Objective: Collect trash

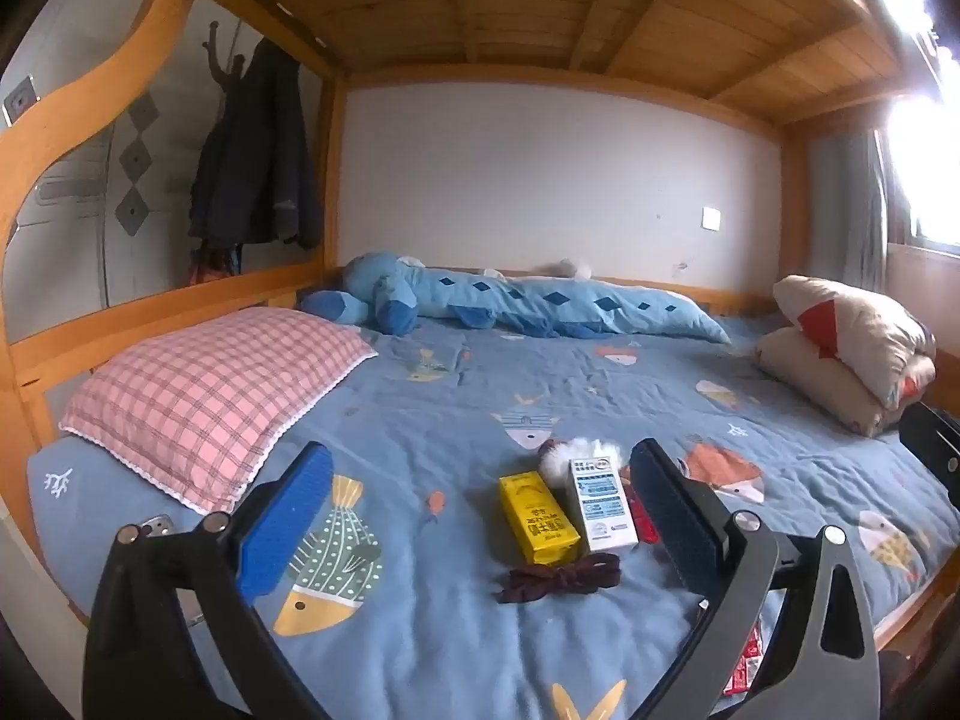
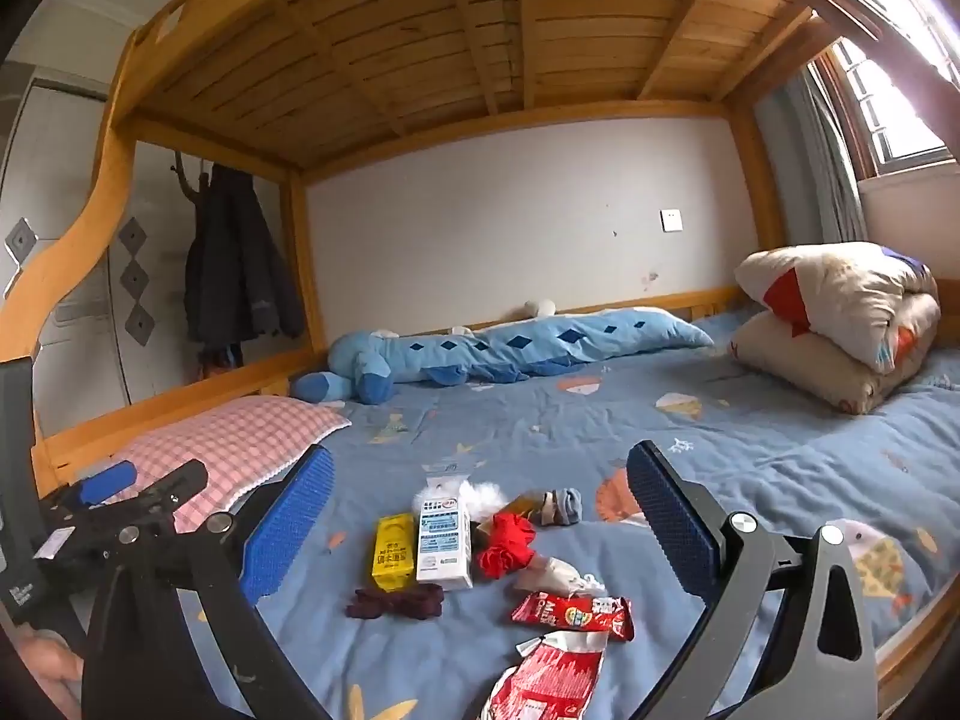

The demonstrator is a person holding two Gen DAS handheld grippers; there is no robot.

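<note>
Both grippers, left gripper [image 1: 480,516] and right gripper [image 2: 480,516], gape wide, empty, staged nearside of white carton [image 2: 443,543] where trash clusters.

Open bedspread [image 2: 750,468] rightward; pink pillow [image 2: 228,444] leftward.

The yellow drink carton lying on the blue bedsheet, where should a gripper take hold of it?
Grip the yellow drink carton across its two long side faces, coming from above. It lies flat, with the white drink carton close on one side, so close the fingers near its free front end.
</note>
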